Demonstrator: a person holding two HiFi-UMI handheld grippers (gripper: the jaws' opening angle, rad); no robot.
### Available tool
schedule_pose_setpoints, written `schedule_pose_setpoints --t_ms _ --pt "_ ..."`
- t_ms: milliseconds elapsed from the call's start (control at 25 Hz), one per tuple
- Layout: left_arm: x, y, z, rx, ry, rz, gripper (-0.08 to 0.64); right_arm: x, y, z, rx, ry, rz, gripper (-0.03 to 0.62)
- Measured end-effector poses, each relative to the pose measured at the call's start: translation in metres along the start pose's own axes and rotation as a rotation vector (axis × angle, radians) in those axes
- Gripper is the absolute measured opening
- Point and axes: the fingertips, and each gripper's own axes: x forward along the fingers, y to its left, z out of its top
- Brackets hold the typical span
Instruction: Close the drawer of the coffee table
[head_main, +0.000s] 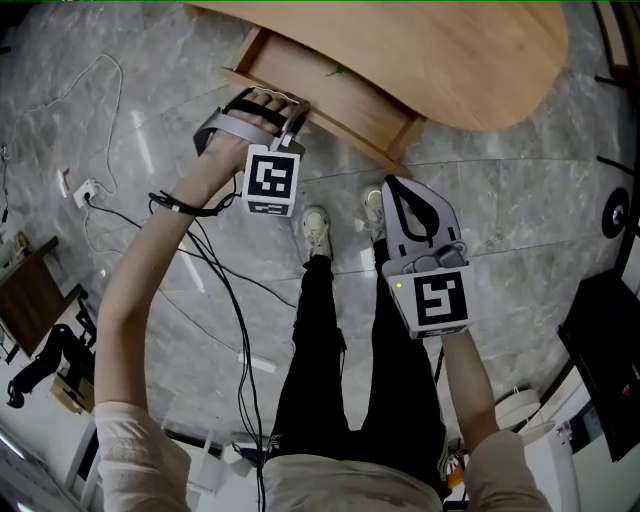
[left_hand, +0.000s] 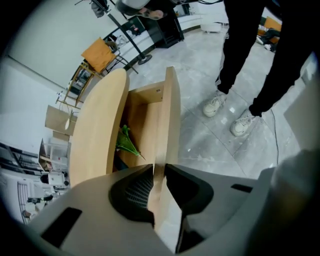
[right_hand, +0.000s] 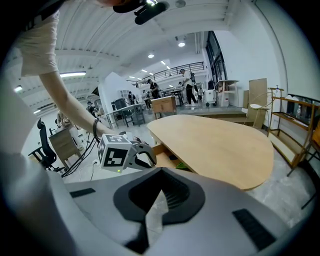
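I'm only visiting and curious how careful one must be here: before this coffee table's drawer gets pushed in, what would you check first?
1. Left tongs grip the drawer front: ok, jaws closed on its edge.
2. Drawer free to slide: cannot tell, its runners are hidden.
3. Green thing inside lies low enough to pass under the tabletop: cannot tell.
4. Right tongs clear of the drawer: ok, held apart from it, holding nothing.
5. Shoes clear of the drawer: ok, standing back from it.
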Motion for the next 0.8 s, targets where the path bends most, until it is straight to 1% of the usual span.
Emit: schedule_pose_setpoints --t_ms 40,80,120,160,240,280,320,400,440,480,560,600,640,680,720,800 --pt "0.003 0.007 -0.002 -0.054 0.009 0.014 0.083 0.0 -0.005 0.0 -0.004 -0.003 -0.005 0.0" --pt "0.007 0.015 -0.004 -0.144 0.015 0.028 0.091 0.0 -0.011 -0.002 0.004 0.002 -0.016 0.0" --pt "0.01 0.023 -0.008 -0.272 0.017 0.046 0.121 0.0 -0.017 -0.004 0.018 0.012 -0.03 0.0" --pt "0.012 0.031 -0.012 -0.428 0.016 0.073 0.151 0.0 -0.022 -0.006 0.029 0.021 -0.044 0.0" --pt "0.012 0.039 -0.024 -0.748 0.018 0.148 0.236 0.0 -0.031 -0.008 0.037 0.028 -0.06 0.002" --pt "0.011 0.039 -0.03 -0.88 0.023 0.188 0.277 0.0 -0.034 -0.008 0.037 0.025 -0.065 0.0" --pt "0.011 0.039 -0.035 -0.986 0.027 0.226 0.292 0.0 -0.038 -0.007 0.035 0.021 -0.069 0.0" --pt "0.01 0.034 -0.04 -1.158 0.026 0.291 0.295 0.001 -0.042 -0.003 0.018 0.01 -0.068 0.0" --pt "0.01 0.03 -0.042 -1.244 0.02 0.311 0.295 0.001 -0.042 -0.001 0.008 0.004 -0.063 0.0" --pt "0.01 0.026 -0.043 -1.333 0.008 0.319 0.295 0.002 -0.042 0.0 0.004 -0.001 -0.059 0.0" --pt "0.012 0.019 -0.045 -1.495 -0.04 0.306 0.293 0.004 -0.04 0.0 0.006 0.0 -0.048 0.001" --pt "0.014 0.018 -0.044 -1.543 -0.074 0.295 0.29 0.005 -0.037 0.0 0.002 0.0 -0.037 0.0" --pt "0.015 0.018 -0.043 -1.555 -0.107 0.285 0.282 0.006 -0.034 0.001 -0.005 0.0 -0.021 0.0" --pt "0.015 0.019 -0.04 -1.537 -0.135 0.276 0.268 0.007 -0.029 0.002 -0.012 -0.001 -0.004 0.0" --pt "0.015 0.021 -0.038 -1.502 -0.155 0.268 0.24 0.009 -0.025 0.002 -0.017 -0.001 0.011 0.001" --pt "0.015 0.024 -0.033 -1.438 -0.18 0.254 0.208 0.012 -0.016 0.001 -0.026 -0.001 0.04 0.001"
